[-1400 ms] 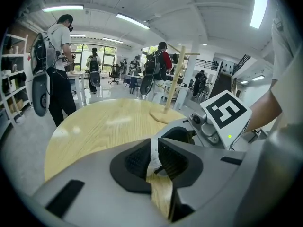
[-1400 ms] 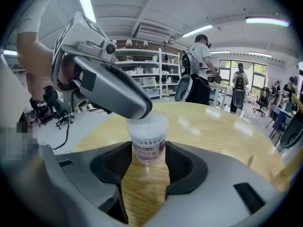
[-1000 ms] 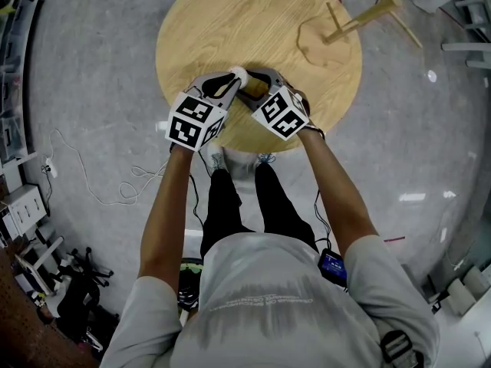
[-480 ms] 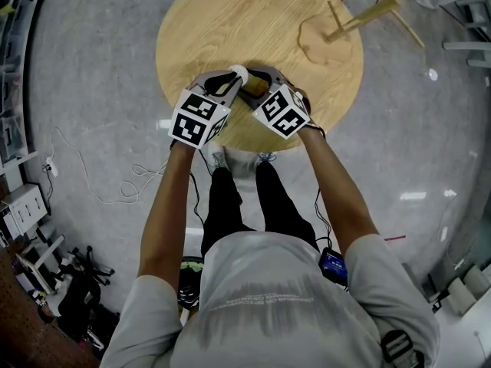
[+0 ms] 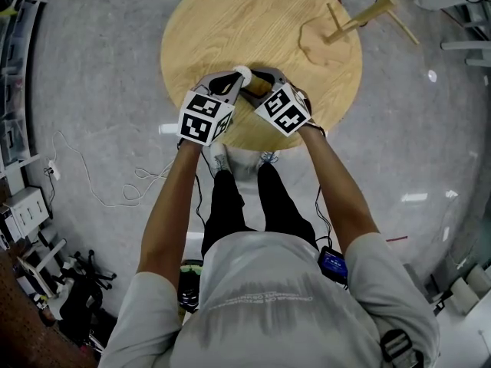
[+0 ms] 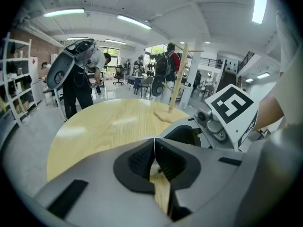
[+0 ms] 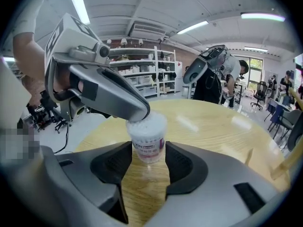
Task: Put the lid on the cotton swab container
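Standing upright, translucent cotton swab container, labelled

Room and fittings:

1. Round table, pale wood grain, is standing mid-room; a wooden peg stand is standing on its far right part.
2. Floor, grey and polished, is spreading all round and is catching white glints from the lamps.
3. White cable is trailing in loops across the floor to the left.
4. White shelving, stocked with small goods, is lining a red brick wall.
5. Ceiling, white with beams, is carrying long tube lights, all glowing.
6. Windows are letting in daylight at the far end, where chairs and desks are standing.
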{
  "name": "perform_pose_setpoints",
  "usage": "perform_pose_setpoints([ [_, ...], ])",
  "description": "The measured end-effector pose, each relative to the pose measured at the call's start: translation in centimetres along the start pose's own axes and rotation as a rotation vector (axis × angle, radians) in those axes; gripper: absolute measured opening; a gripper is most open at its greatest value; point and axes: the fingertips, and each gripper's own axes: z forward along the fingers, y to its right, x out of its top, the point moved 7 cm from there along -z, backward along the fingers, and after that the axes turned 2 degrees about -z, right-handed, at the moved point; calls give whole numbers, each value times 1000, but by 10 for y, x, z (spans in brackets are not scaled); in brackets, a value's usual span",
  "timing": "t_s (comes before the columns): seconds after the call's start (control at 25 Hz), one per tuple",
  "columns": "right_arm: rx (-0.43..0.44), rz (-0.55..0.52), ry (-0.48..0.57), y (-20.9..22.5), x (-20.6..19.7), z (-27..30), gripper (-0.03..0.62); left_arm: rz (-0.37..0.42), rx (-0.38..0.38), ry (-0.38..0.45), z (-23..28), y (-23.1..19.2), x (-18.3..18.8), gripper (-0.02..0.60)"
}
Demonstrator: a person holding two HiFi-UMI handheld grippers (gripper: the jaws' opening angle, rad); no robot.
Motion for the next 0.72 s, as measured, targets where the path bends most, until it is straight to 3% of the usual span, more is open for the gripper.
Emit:
perform_pose_setpoints([
  [0.2, -74, 36, -63, 2, -2, -23, 242, -133, -18, 82, -13, -7, -6, 23],
  [0.32, -149, 76, -58, 7, 0, -52, 200, -140, -65, 88, -30, -11, -2, 23],
  [0.52, -339, 128, -27, 9, 31, -104, 43, 17, -82, 99, -72, -23, 23, 23],
  [0.72, -468, 121, 66, -4, 86, -156, 28, 201, -83, 157, -117, -39, 68, 23],
])
